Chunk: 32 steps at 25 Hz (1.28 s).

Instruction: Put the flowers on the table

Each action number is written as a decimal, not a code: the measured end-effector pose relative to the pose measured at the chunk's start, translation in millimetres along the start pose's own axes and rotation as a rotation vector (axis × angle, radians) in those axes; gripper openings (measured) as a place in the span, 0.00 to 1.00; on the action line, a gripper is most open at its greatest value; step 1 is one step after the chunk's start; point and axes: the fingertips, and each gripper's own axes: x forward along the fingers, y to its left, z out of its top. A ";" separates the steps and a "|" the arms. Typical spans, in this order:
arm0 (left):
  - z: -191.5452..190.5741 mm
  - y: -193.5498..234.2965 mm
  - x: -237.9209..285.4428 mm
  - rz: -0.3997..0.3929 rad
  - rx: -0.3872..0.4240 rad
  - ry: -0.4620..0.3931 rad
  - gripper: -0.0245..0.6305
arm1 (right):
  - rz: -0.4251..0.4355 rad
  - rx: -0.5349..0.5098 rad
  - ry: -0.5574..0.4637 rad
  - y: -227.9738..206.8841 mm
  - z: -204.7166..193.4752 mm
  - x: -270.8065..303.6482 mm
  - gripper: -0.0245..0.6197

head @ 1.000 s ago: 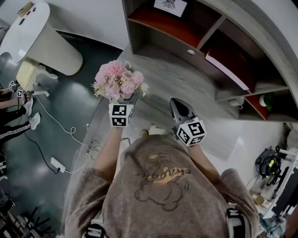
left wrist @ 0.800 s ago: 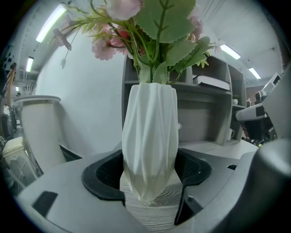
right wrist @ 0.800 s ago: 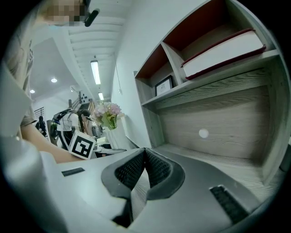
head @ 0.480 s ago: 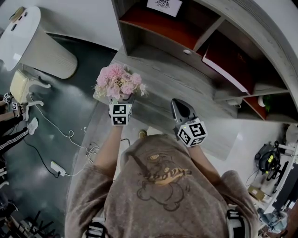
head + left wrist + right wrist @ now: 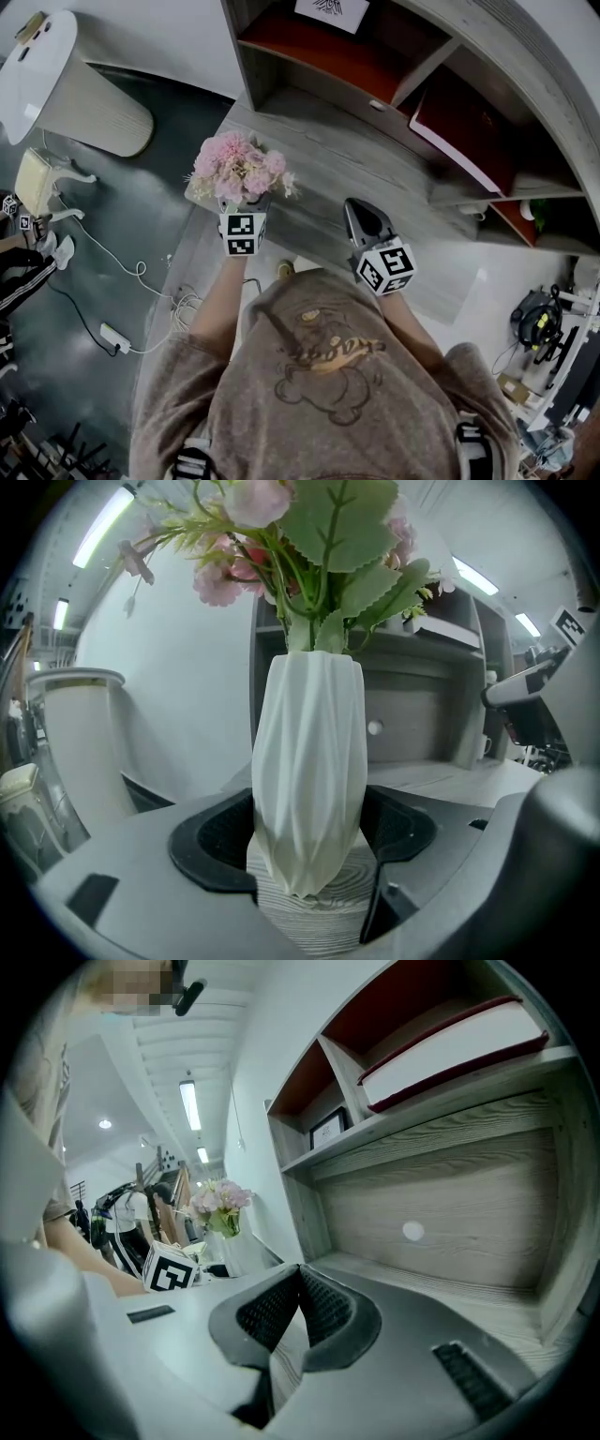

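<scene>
Over the table (image 5: 375, 178), left gripper (image 5: 307, 841) clamps the vase (image 5: 309, 752) of flowers (image 5: 236, 167).

My right gripper (image 5: 300, 1277) has its jaws closed tip to tip with nothing between them, low over the grey wood-grain table (image 5: 463, 1282). Ahead stands a shelf unit (image 5: 309, 1208), and a red-covered book (image 5: 450, 1040) lies flat on its upper shelf. Far left, pink flowers (image 5: 220, 1198) stand in a white vase (image 5: 234, 1252), beside my left gripper's marker cube (image 5: 169, 1279).
</scene>
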 end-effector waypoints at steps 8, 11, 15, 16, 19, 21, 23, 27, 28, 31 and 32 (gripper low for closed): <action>-3.2 -1.3 -2.6 0.005 0.010 -0.013 0.58 | 0.013 0.001 0.006 3.2 -1.8 2.5 0.02; -5.1 -1.6 -3.1 0.003 0.006 0.004 0.58 | 0.015 0.000 0.006 3.7 -2.3 1.7 0.02; -7.4 -1.4 -0.3 -0.004 0.008 0.022 0.58 | 0.019 -0.002 0.005 5.2 -2.4 1.7 0.02; -7.2 -0.7 0.0 -0.003 0.006 0.026 0.58 | 0.019 -0.003 0.005 6.0 -2.5 1.5 0.02; -6.5 0.5 -0.9 -0.001 0.003 0.038 0.58 | 0.020 -0.004 0.004 7.5 -2.6 0.0 0.02; -6.6 0.7 -2.2 -0.001 0.001 0.045 0.58 | 0.020 -0.004 0.003 8.0 -2.4 -1.0 0.02; -9.1 1.4 -2.3 0.001 0.002 0.051 0.58 | 0.018 -0.004 0.001 8.1 -2.4 -1.6 0.02; -9.7 -0.4 -3.0 -0.001 0.003 0.054 0.58 | 0.017 -0.004 -0.001 7.3 -2.6 -2.4 0.02; -10.3 -0.6 -2.9 -0.002 0.003 0.055 0.58 | 0.017 -0.004 -0.002 7.2 -2.5 -2.6 0.02; -8.9 -0.1 -4.5 0.000 -0.002 0.054 0.58 | 0.017 -0.003 -0.003 7.7 -2.3 -3.1 0.02; -6.9 -0.1 -5.8 0.000 -0.007 0.053 0.58 | 0.017 -0.003 -0.004 7.7 -2.1 -3.2 0.02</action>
